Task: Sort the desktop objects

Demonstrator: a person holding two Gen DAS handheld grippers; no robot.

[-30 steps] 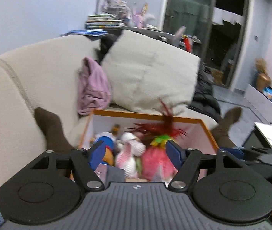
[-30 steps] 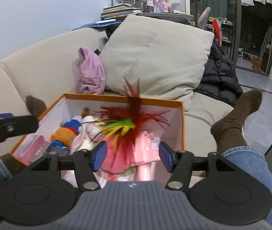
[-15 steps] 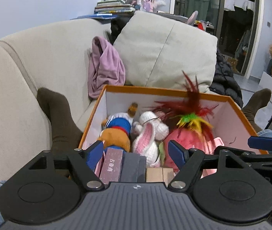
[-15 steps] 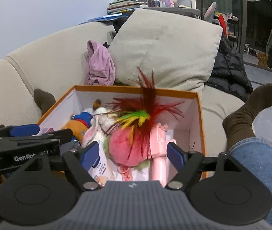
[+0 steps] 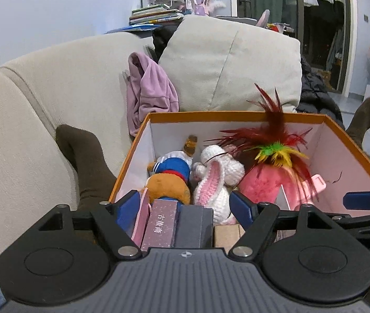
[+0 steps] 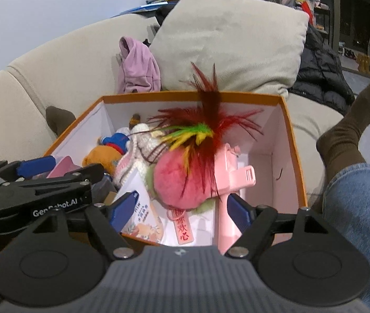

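An orange-rimmed cardboard box (image 5: 237, 116) (image 6: 293, 140) rests on the person's lap on a sofa. It holds a pink pompom toy with red, green and yellow feathers (image 5: 271, 180) (image 6: 182, 182), a white and pink crocheted bunny (image 5: 216, 180), a bear plush in blue (image 5: 170, 180) (image 6: 106, 154), a purple box with Chinese text (image 5: 160, 225), a pink plastic piece (image 6: 237, 180) and a white printed card (image 6: 139, 217). My left gripper (image 5: 183, 210) is open over the box's near left part. My right gripper (image 6: 181, 212) is open over its near right part. Both are empty.
A beige sofa (image 5: 28, 130) carries a large cushion (image 5: 232, 65), a lilac garment (image 5: 148, 94) and a black jacket (image 6: 320, 70). The person's socked feet (image 5: 85, 167) (image 6: 346, 130) flank the box. Books are stacked on a shelf (image 5: 153, 15) behind the sofa.
Both grippers have moved closer to the box and tilted down, so more of its contents shows. The left gripper has come beside the right one. Both stay open.
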